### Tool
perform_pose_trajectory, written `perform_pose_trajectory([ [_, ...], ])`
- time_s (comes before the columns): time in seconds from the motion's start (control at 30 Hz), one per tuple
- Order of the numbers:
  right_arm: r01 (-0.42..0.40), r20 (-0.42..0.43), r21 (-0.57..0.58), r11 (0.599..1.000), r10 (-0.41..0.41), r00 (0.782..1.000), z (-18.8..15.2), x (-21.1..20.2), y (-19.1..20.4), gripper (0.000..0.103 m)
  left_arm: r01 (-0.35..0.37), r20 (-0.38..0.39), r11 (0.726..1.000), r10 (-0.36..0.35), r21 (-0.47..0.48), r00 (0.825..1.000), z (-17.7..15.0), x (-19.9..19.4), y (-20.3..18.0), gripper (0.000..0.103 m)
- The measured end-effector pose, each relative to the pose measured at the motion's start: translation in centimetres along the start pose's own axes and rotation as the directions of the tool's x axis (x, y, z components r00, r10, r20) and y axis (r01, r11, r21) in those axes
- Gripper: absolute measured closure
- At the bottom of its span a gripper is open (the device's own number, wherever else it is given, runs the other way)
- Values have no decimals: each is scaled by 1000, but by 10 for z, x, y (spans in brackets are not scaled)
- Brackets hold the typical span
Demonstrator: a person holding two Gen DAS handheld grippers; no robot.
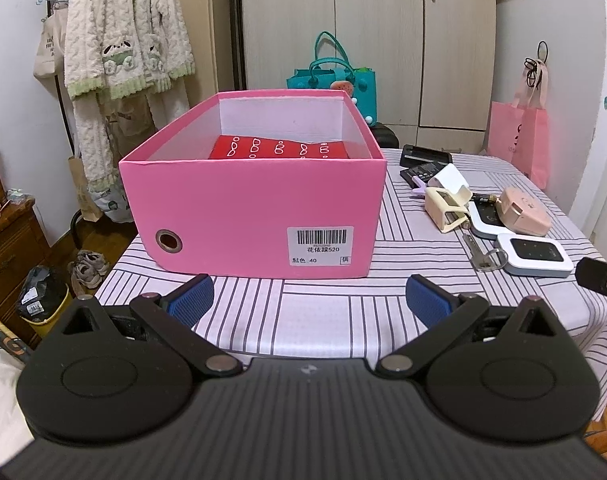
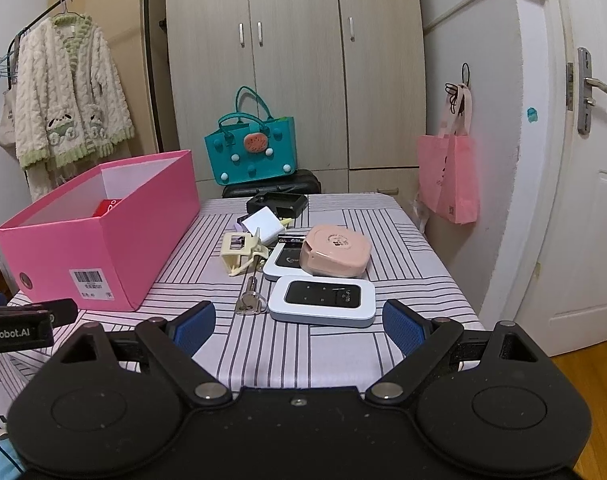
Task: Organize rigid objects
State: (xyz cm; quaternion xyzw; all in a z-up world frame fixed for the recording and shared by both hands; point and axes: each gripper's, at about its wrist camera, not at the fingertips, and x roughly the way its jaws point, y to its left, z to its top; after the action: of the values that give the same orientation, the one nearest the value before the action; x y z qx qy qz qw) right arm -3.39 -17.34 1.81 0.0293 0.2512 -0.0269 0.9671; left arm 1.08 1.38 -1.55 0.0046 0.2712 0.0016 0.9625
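An open pink box (image 1: pixel 251 208) (image 2: pixel 99 240) stands on the striped table, with a red patterned item (image 1: pixel 279 148) inside. To its right lies a cluster: a white Wi-Fi device (image 2: pixel 322 300) (image 1: pixel 535 255), a key on a ring (image 2: pixel 249 296) (image 1: pixel 481 254), a pink case (image 2: pixel 335 256) (image 1: pixel 525 212), a cream clip-like gadget (image 2: pixel 239 254) (image 1: pixel 447 206), a white block (image 2: pixel 263 224) and a black tray (image 2: pixel 277 204). My left gripper (image 1: pixel 309 302) is open just before the box. My right gripper (image 2: pixel 299 326) is open just short of the Wi-Fi device.
The striped tablecloth (image 2: pixel 343 352) covers a small table with edges close on the right and front. A teal bag (image 2: pixel 255 148) sits behind it, a pink bag (image 2: pixel 449 176) hangs on the wall, and a robe (image 2: pixel 69 108) hangs at left. The left gripper's tip (image 2: pixel 27 320) shows at the left edge.
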Motion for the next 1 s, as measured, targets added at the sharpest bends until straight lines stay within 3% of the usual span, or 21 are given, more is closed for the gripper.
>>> perform_pose_trajectory([
  [0.2,-6,-24,8,1000,7,1000,1,8,-2,10,7,-7,1000,-7,-8,1000,2,6,0,0],
  [0.4,-16,-61,22,1000,18,998,9,22,-7,10,6,-67,1000,-7,-16,998,12,21,1,0],
  [0.53,-61,-77,63,996,66,995,19,29,-15,10,53,-122,998,-55,-24,991,26,26,7,0],
  [0.67,-90,-36,84,992,93,995,28,34,-22,10,88,-220,996,-93,-33,971,46,23,16,0],
  [0.77,-103,2,80,991,103,995,34,40,-28,9,137,-240,990,-140,-32,961,63,14,28,0],
  [0.9,-120,-27,65,991,122,992,39,53,-35,9,195,-280,978,-167,78,945,91,3,39,0],
  [1.0,-143,-83,64,988,148,986,43,65,-39,8,252,-352,960,-195,122,915,115,5,50,1],
])
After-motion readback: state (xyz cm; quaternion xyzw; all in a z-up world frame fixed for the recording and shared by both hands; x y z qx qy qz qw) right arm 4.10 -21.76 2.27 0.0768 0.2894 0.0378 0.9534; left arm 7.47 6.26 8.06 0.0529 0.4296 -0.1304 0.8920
